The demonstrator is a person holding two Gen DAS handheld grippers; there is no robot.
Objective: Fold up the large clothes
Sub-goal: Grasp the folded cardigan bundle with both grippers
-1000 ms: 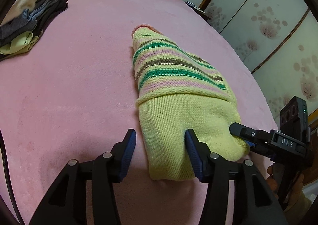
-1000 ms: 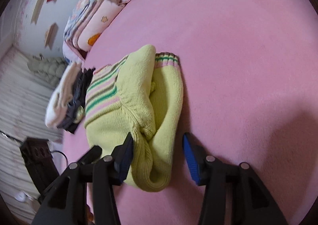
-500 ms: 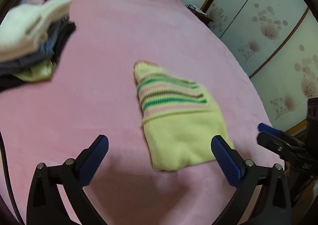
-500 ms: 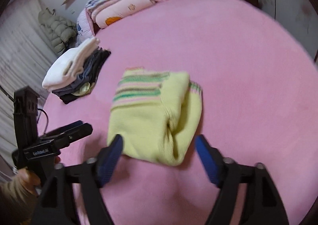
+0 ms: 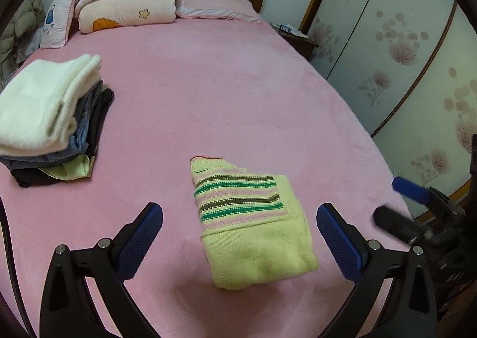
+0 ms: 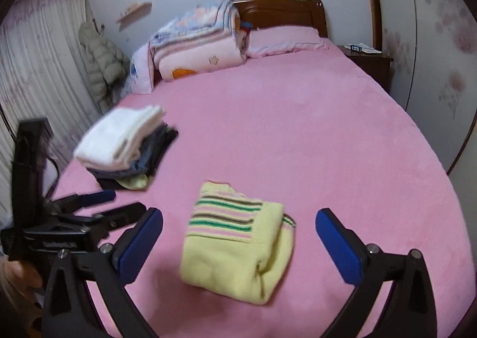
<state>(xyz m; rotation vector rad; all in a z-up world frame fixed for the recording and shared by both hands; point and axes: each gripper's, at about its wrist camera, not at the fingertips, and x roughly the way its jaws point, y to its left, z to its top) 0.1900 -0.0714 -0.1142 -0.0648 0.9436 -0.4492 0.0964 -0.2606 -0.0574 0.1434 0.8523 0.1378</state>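
Now sweater (image 5: pixel 253 227) lies below both tools (untouched).

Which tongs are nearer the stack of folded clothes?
Left. The left tongs sit just below the stack of folded clothes; the right tongs hang beyond the striped sweater's far side.

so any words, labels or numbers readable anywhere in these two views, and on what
None can be read.
White lettering on the left hand-held gripper body, seen in the right wrist view: blurred, unreadable.
Faint marks on the right hand-held gripper body, in the left wrist view: too dark to read.
Items on the nightstand: too small to tell.
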